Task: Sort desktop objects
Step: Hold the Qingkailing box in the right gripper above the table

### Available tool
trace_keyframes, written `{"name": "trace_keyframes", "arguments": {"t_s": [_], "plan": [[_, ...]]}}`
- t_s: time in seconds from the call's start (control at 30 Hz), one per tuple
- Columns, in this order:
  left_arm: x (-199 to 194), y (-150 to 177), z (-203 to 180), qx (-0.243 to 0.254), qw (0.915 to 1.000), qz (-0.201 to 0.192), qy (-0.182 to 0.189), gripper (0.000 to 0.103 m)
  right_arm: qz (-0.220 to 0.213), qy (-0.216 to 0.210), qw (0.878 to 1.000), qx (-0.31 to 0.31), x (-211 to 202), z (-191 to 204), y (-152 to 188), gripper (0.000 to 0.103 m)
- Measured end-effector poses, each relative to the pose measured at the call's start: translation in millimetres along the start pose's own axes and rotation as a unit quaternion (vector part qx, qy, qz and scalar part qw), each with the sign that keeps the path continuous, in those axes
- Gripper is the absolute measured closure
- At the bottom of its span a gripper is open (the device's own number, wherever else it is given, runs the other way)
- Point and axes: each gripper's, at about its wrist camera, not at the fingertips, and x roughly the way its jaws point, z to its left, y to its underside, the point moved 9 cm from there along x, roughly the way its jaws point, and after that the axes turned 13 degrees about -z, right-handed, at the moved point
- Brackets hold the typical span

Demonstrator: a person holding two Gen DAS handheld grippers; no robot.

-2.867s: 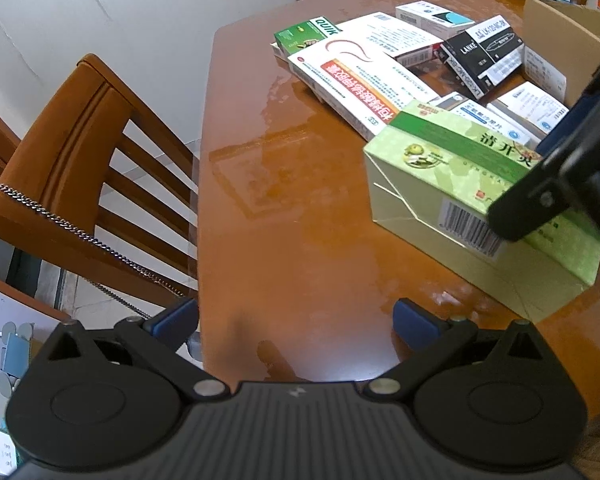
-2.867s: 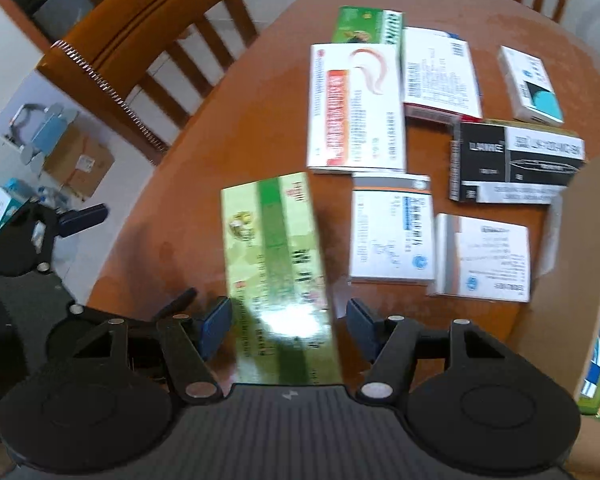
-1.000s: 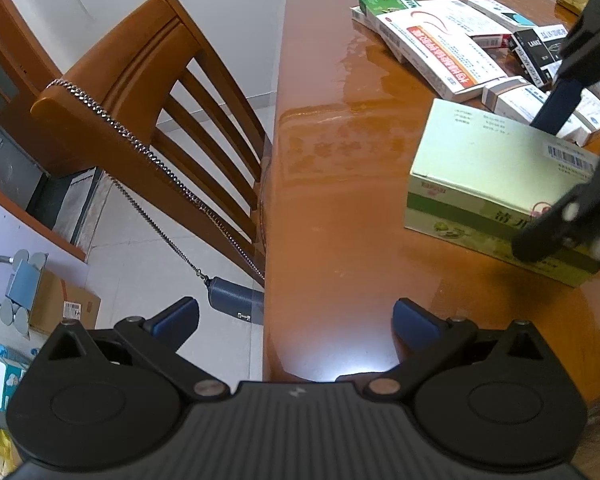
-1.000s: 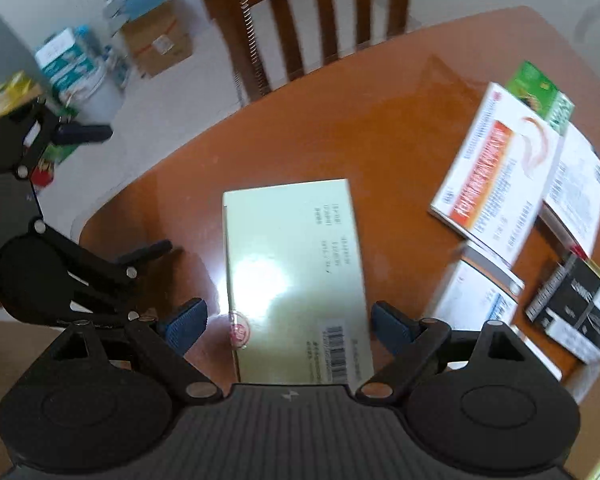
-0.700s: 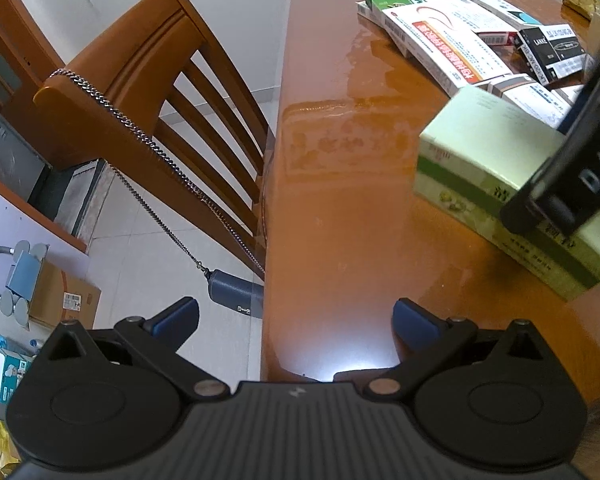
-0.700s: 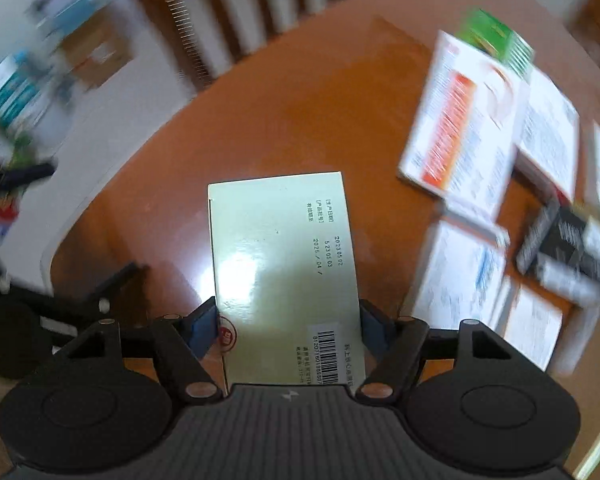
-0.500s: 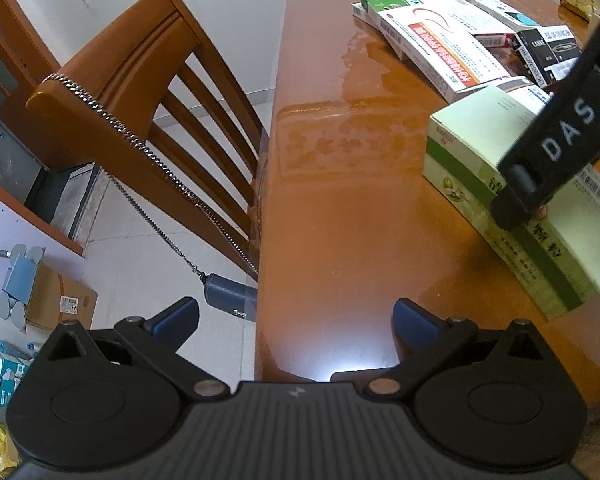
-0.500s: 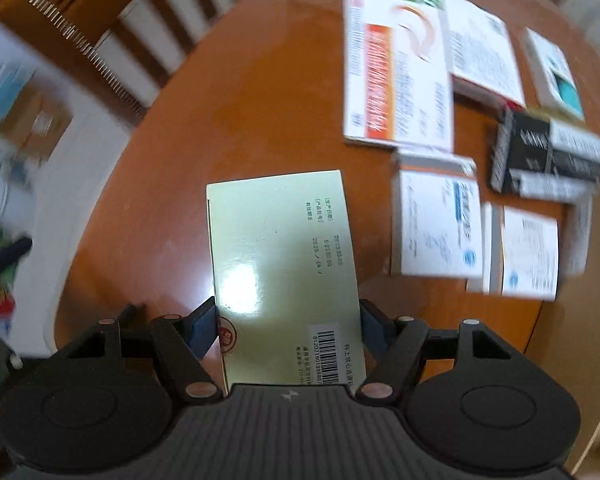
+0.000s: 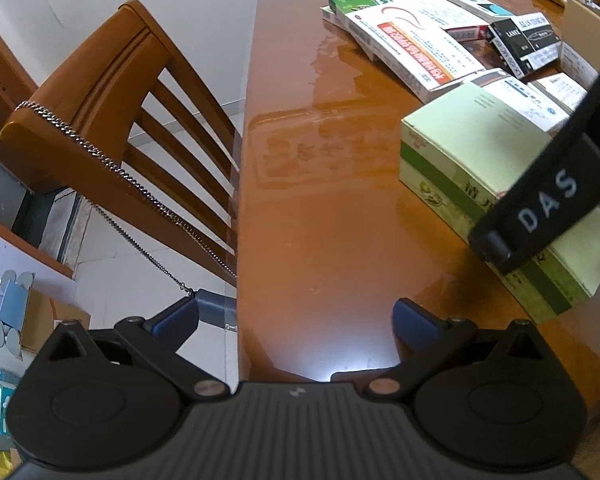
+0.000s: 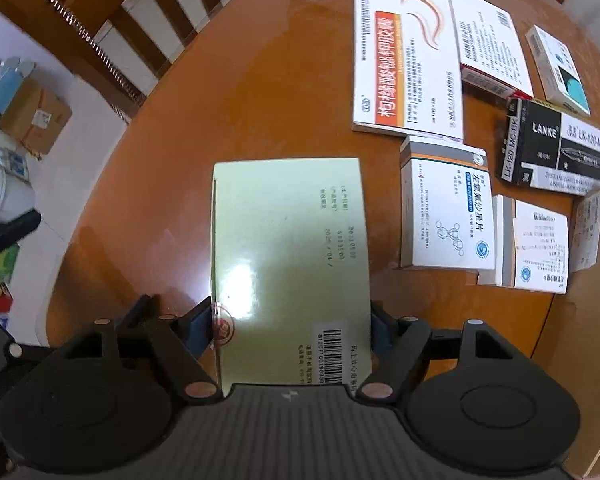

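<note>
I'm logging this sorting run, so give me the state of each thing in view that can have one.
right gripper: around the pale green box, pads at its sides, jaws opening slightly.
left gripper: open, empty, at the table edge.
pale green box: closed, between the right gripper's pads, plain printed face up.
white and orange box: closed, lying flat.
black LANKE box: closed, lying flat.
cardboard box: open at the top.

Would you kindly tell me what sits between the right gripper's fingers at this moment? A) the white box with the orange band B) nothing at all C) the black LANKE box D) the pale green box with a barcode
D: in the right wrist view the pale green box fills the gap of the right gripper, a blue pad against each long side.
</note>
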Motion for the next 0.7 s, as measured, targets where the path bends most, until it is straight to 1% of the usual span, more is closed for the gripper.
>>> {"name": "trace_keyframes", "arguments": {"t_s": [0.23,0.3,0.33,0.43,0.7], "plan": [[1.8,-1.3,0.5,0.000,1.0000,-0.002,0.003,0.000,0.000,0.005,1.000,-0.029,5.9,0.3,0.4,0.024],[2.2,-1.9,0.9,0.000,1.0000,-0.002,0.003,0.000,-0.002,0.004,1.000,-0.027,4.7,-0.3,-0.6,0.024],[2.1,-2.0,0.8,0.000,1.0000,-0.002,0.003,0.000,-0.001,0.004,1.000,-0.029,3.3,-0.3,-0.8,0.026],[1.7,-2.2,0.7,0.000,1.0000,-0.003,0.003,0.000,-0.002,0.004,0.999,-0.033,1.8,-1.7,-1.0,0.028],[0.9,-2.7,0.2,0.000,1.0000,-0.004,0.005,0.000,-0.002,0.001,1.000,-0.019,3.0,-4.7,-2.9,0.029]]}}
